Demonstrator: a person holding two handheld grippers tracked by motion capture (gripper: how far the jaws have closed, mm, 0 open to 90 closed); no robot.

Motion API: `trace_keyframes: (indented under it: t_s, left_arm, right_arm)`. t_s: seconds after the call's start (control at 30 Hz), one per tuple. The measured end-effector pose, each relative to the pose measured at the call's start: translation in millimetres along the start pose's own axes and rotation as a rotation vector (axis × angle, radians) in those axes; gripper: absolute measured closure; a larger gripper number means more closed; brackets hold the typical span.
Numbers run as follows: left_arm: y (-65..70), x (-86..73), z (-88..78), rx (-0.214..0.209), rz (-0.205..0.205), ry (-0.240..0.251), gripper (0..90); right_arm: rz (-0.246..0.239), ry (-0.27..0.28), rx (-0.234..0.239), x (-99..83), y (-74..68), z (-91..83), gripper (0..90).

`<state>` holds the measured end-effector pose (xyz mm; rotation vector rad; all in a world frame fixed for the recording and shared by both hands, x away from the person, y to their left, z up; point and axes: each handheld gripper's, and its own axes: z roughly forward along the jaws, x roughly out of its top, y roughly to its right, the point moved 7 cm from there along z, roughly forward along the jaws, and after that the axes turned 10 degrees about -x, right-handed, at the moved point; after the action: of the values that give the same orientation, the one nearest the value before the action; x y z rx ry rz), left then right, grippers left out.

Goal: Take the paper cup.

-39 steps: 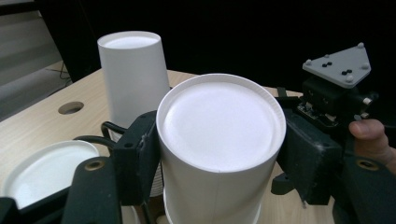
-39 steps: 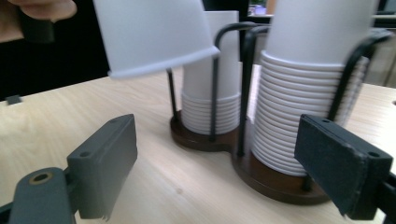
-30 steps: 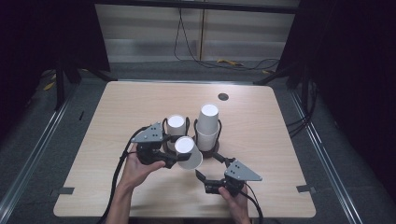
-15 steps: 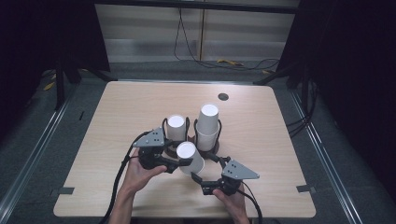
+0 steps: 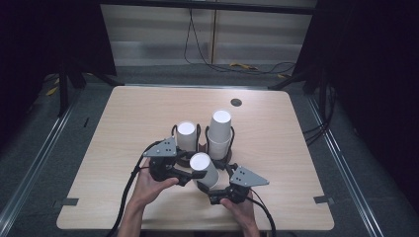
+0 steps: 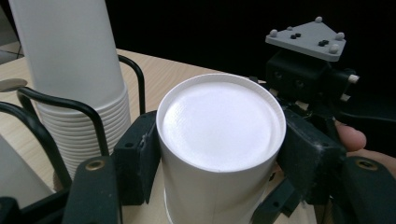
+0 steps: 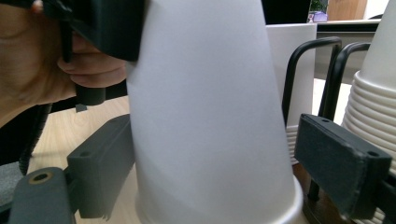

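Cup (image 5: pixel 204 169) tilted further toward right gripper (image 5: pixel 213 192); left gripper (image 5: pixel 193 174) clamping it.

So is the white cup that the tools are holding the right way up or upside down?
Upside down and leaning. The cup shows its closed flat bottom on top, its wide rim lowest, with the left tool clamped round it.

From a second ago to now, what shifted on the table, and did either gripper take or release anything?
The upside-down paper cup, clamped in the left gripper, tipped over further toward the right gripper, whose open jaws now flank its rim. Nothing was let go. The two cup stacks in the wire holder stayed put.
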<state>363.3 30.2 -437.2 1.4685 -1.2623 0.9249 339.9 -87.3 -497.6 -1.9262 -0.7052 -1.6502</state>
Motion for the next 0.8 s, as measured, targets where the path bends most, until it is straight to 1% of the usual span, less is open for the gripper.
trace_keyframes:
  t_s: [0.03, 0.2, 0.27, 0.37, 0.43, 0.47, 0.5, 0.53, 0.57, 0.67, 0.73, 0.8]
  left_arm:
    - [0.4, 0.2, 0.3, -0.007, 0.000, 0.000, 35.0]
    - [-0.3, -0.1, -0.1, -0.005, -0.004, 0.002, 34.9]
    - [-0.4, -0.8, -0.6, -0.004, -0.006, -0.001, 34.9]
    - [-2.5, -3.9, -1.8, -0.008, -0.016, 0.005, 34.8]
    - [-3.4, -6.3, -2.2, -0.011, -0.017, 0.005, 34.3]
    - [-3.4, -6.3, -2.2, -0.011, -0.017, 0.005, 34.0]
    - [-3.4, -7.0, -2.1, -0.009, -0.022, 0.014, 34.0]
    - [-3.7, -8.1, -3.3, -0.015, -0.016, 0.007, 33.8]
    - [-3.4, -8.6, -3.0, -0.020, -0.017, 0.016, 33.5]
    - [-4.1, -10.1, -3.7, -0.023, -0.018, 0.017, 33.0]
    - [-4.2, -11.0, -2.7, -0.030, -0.017, 0.028, 32.8]
    - [-4.8, -13.6, -1.6, -0.034, -0.017, 0.017, 31.3]
  right_arm:
    - [0.002, -0.006, -0.001, -0.9, 0.0, 1.0, 13.3]
    - [-0.002, -0.017, 0.009, -4.6, 0.0, 5.2, 14.9]
    - [0.003, -0.020, 0.014, -4.8, -0.4, 5.2, 16.2]
    - [-0.010, -0.024, 0.014, -6.1, -1.3, 6.3, 19.1]
    - [-0.026, -0.028, 0.017, -6.8, -1.9, 6.5, 21.2]
    - [-0.026, -0.028, 0.017, -6.8, -1.9, 6.5, 21.2]
    - [-0.038, -0.029, 0.022, -6.8, -3.2, 6.4, 23.3]
    - [-0.049, -0.035, 0.017, -7.1, -3.4, 6.5, 23.7]
    - [-0.054, -0.040, 0.020, -7.5, -4.0, 6.2, 23.7]
    - [-0.062, -0.046, 0.019, -7.8, -4.0, 5.9, 24.2]
    - [-0.064, -0.052, 0.022, -7.7, -3.3, 5.6, 24.5]
    - [-0.059, -0.065, 0.026, -8.2, -3.0, 4.9, 24.8]
